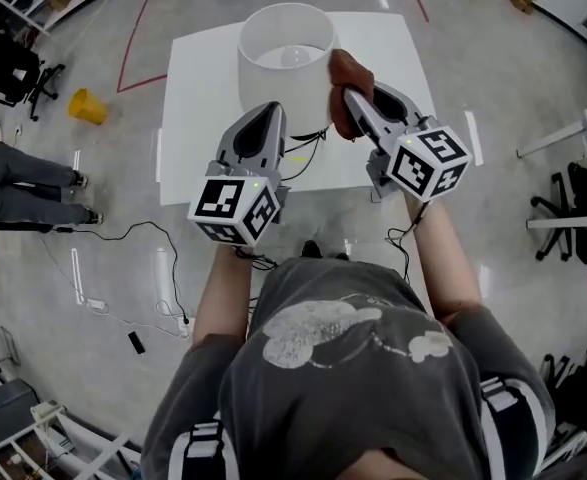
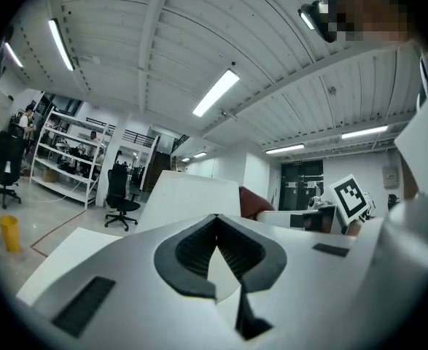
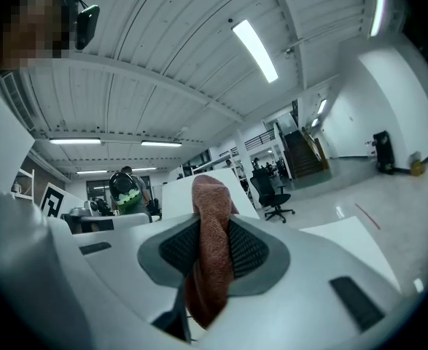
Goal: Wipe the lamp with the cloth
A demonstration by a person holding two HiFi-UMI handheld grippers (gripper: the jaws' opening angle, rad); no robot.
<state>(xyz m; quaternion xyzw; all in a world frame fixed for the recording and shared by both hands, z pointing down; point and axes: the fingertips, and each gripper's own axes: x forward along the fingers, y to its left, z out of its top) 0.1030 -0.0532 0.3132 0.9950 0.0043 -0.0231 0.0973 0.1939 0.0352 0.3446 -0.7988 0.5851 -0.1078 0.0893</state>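
Cloth (image 1: pixel 348 78), rust-brown, clamped in the closed jaws of the right gripper (image 1: pixel 351 96), lying against the right side of the shade | lamp (image 1: pixel 285 58) upright on white table (image 1: pixel 198 118) | left gripper (image 1: pixel 271 108) jaw tips together, nothing between them, just beside the shade's near-left side

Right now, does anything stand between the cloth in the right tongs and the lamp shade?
Nothing visible. The rust-brown terry cloth clamped in the right gripper seems pressed against the right side of the white drum lampshade; the left gripper sits at its near side, apart from the cloth.
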